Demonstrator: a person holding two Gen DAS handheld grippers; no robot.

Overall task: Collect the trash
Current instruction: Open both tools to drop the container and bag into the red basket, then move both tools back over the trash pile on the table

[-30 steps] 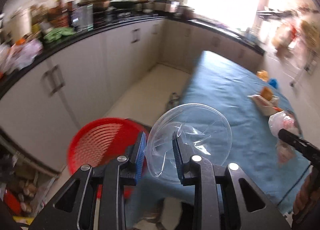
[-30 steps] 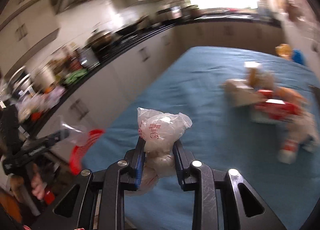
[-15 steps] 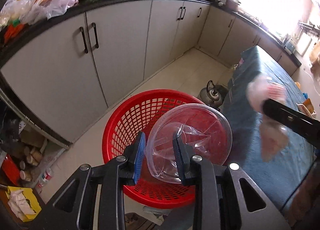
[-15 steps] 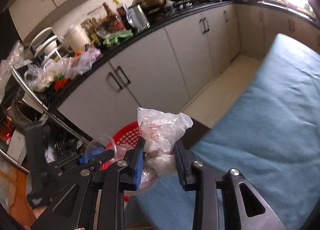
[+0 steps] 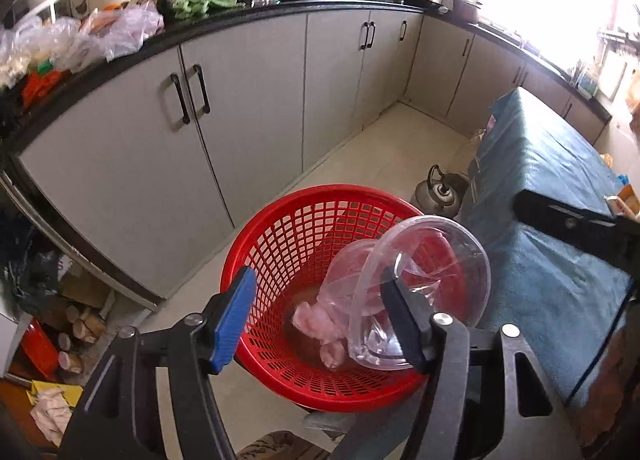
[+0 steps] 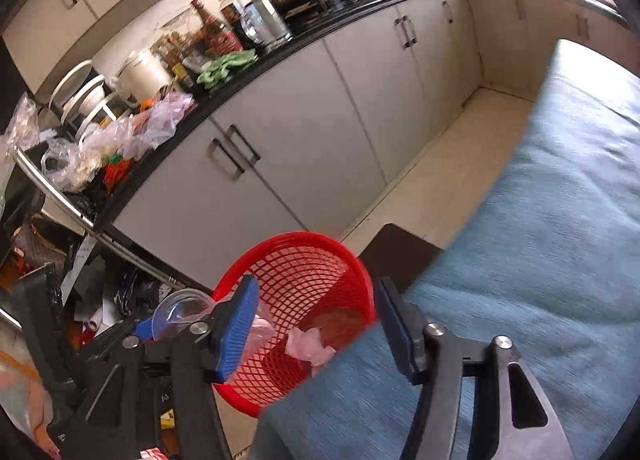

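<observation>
A red mesh basket (image 5: 304,228) stands on the floor beside the table. My left gripper (image 5: 320,320) hangs over it with its jaws opening. A clear plastic lid (image 5: 424,280) tilts into the basket and still leans on the right finger (image 5: 404,324), but no pad presses on it. A crumpled whitish plastic bag (image 5: 320,324) lies at the basket's bottom. In the right wrist view my right gripper (image 6: 316,330) is above the basket (image 6: 296,260), its jaws opening with nothing between them. The bag (image 6: 308,344) lies below it. The lid (image 6: 180,308) shows at the left.
A metal kettle (image 5: 438,194) sits on the floor behind the basket. The table with a blue cloth (image 5: 552,180) is on the right. Grey cabinets (image 5: 248,100) under a crowded black counter run along the back. Boxes and scraps (image 5: 60,340) clutter the floor at the left.
Both grippers swung from over the table to above the red basket and opened. The bag dropped out of the right gripper into the basket. The clear lid came loose and tipped.
</observation>
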